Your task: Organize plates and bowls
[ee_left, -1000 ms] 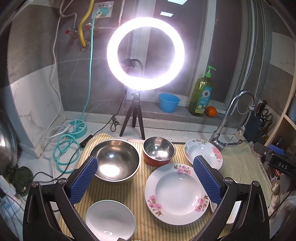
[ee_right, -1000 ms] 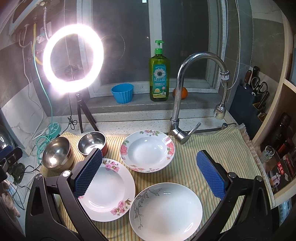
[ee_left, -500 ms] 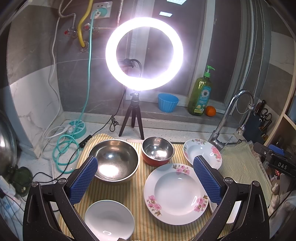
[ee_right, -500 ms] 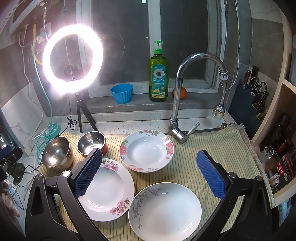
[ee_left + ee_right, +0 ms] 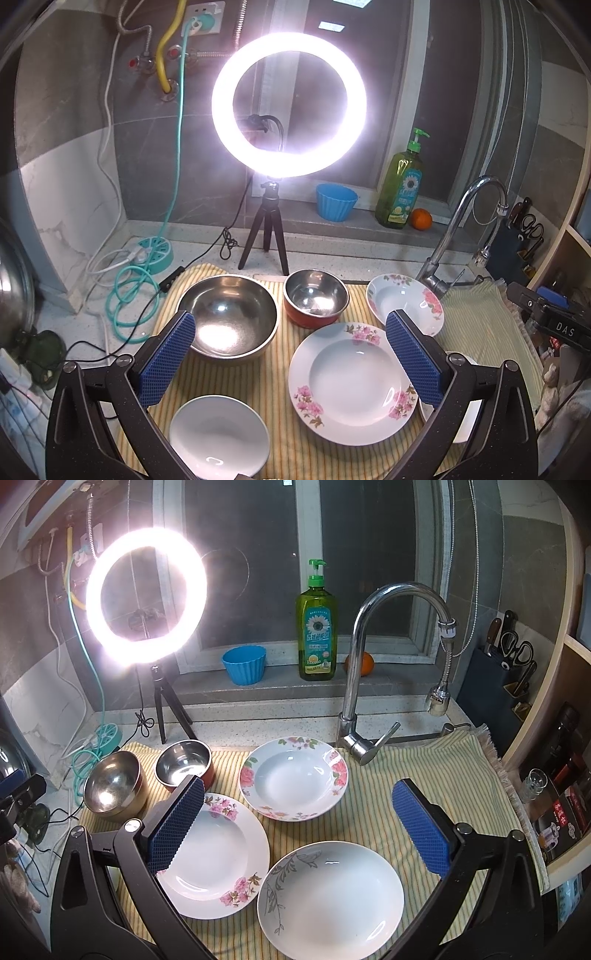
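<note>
Left wrist view, near to far. Plain white bowl (image 5: 219, 435) at 6 o'clock, its near rim cut off by the frame edge and its left side partly behind the left finger's arm. Left gripper (image 5: 290, 360) wide open, blue ribbed pads (image 5: 168, 356) well apart, holding nothing and touching nothing; it hangs above the yellow striped cloth (image 5: 273, 384). Large pink-flowered white plate (image 5: 352, 382) at 5 o'clock, right rim hidden by the right pad. A further white dish at 4 o'clock is mostly hidden behind that finger; pattern cannot be told. Large steel bowl (image 5: 229, 319) at 10 o'clock, just beside the red-sided steel bowl (image 5: 316, 297) at 12. Small pink-flowered plate (image 5: 404, 302) at 1 o'clock, partly behind the right pad. Ring light on black tripod (image 5: 288, 103) at the far edge; glare washes out detail around it.

Right wrist view. Right gripper (image 5: 297, 821) likewise fully open and empty. White plate with grey leaf print (image 5: 330, 897) at 6 o'clock, fully visible. Lg. flowered plate (image 5: 212, 856) at 8 o'clock, left rim under the left pad (image 5: 177, 821); its rim just beside both neighbouring plates. Sm. flowered plate (image 5: 293, 777) at 12. Bare cloth at 2–3 o'clock gives open room; chrome tap (image 5: 369, 672) stands at 1 o'clock at the cloth's far edge. Cloth's fringed right edge lies near the wooden shelf unit (image 5: 546, 760).
</note>
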`<state>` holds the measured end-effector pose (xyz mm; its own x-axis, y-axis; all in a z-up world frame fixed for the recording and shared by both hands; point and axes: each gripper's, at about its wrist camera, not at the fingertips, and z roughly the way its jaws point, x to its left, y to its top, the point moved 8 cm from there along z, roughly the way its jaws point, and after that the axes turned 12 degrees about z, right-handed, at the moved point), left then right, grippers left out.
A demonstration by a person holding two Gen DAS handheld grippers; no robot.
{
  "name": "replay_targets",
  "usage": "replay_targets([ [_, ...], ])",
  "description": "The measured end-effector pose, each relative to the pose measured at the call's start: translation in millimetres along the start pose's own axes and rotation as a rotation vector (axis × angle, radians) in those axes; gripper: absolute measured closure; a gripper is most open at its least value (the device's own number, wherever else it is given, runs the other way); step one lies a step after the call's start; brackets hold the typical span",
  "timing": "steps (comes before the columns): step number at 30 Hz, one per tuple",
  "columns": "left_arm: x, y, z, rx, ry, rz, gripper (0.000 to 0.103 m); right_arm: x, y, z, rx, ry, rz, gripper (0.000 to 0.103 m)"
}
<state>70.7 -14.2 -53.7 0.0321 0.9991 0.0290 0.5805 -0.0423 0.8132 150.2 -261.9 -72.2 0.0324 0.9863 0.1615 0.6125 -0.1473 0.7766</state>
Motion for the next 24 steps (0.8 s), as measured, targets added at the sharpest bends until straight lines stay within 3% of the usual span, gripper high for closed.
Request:
replay_targets([
  [18,-0.9,-2.7,4.8,0.015,-0.007,0.001,0.001,0.3,-1.6,3.7,0.000,0.004,-0.003,0.000],
  [24,-2.4,-13.3,19.4,0.065,-0.015,0.000,0.001,1.7,-9.6,10.0,-0.005,0.037,-0.024,0.000],
])
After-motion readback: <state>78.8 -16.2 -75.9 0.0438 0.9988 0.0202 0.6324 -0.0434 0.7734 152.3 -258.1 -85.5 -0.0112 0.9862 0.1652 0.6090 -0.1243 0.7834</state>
